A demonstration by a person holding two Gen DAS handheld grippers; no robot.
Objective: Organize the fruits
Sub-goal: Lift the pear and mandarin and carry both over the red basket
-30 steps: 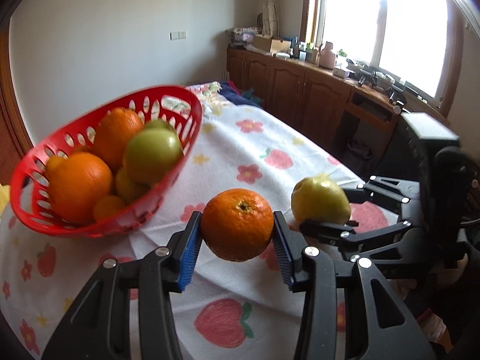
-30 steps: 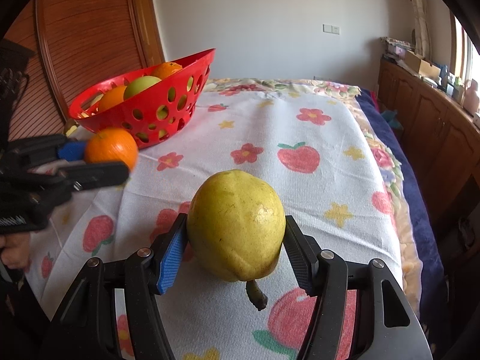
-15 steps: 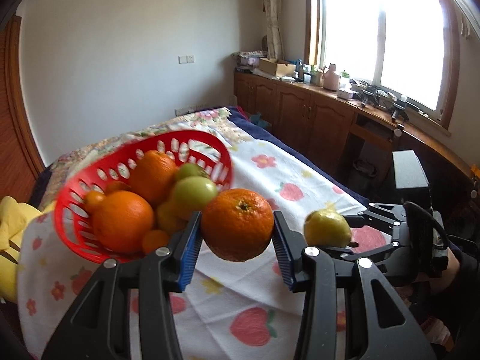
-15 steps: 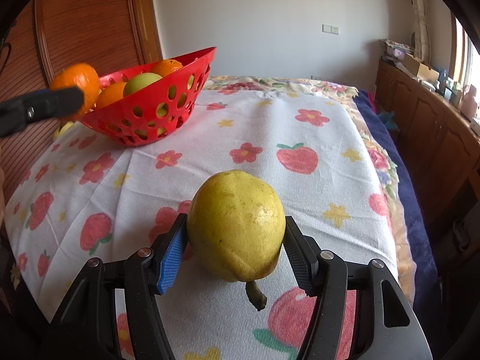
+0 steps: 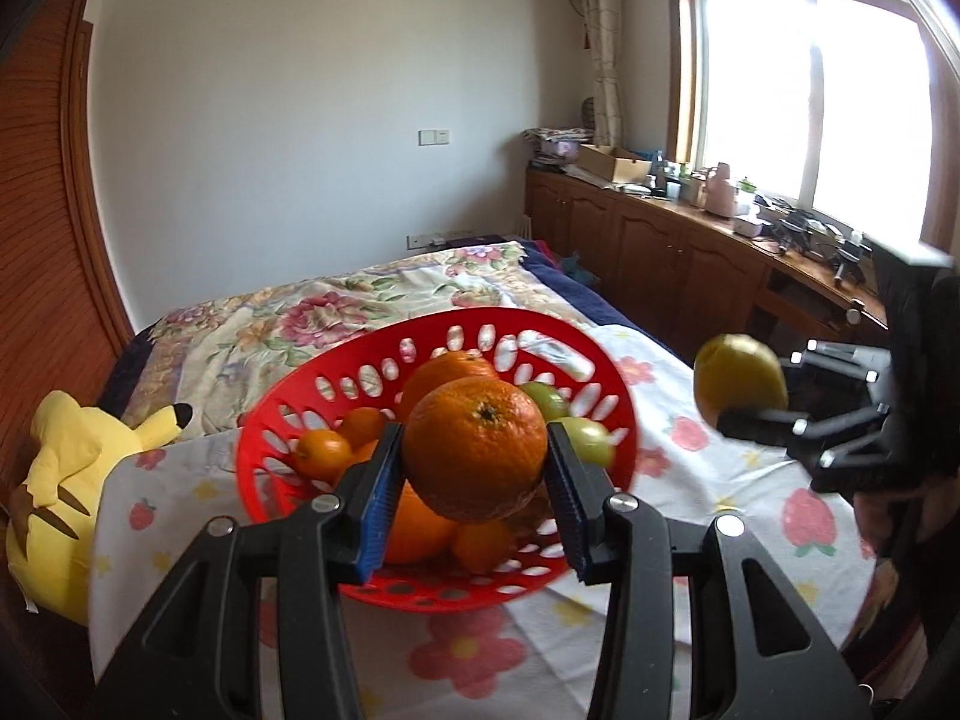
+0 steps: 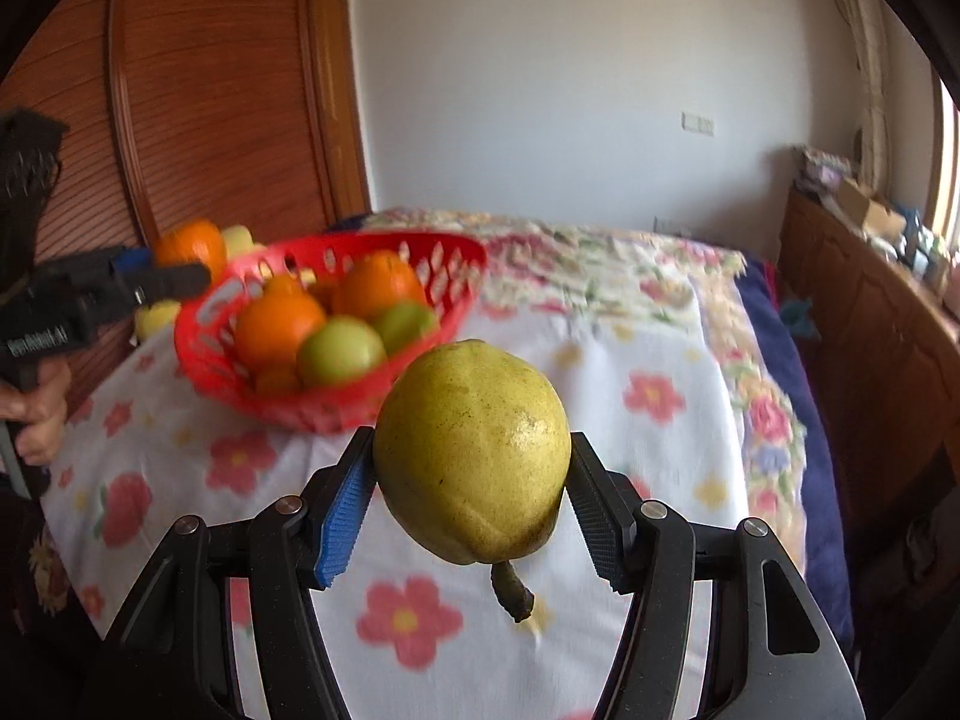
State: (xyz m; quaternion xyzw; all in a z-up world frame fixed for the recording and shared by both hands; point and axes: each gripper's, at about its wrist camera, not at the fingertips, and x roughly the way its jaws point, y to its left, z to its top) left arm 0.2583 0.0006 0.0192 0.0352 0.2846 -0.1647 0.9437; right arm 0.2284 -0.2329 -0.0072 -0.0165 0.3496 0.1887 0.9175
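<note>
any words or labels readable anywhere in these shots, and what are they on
White lettering on the side of the left gripper, seen from the right wrist view: too blurred to read with any certainty.
Bottles and boxes on the wooden counter under the window: too small to read.
The orange, pear and red basket: no text visible.

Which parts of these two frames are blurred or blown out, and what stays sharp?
Left wrist: window blown out; held orange sharp; pear in the right gripper smeared. Right wrist: pear crisp; basket and cloth motion-blurred. Both views bend at the edges.
</note>
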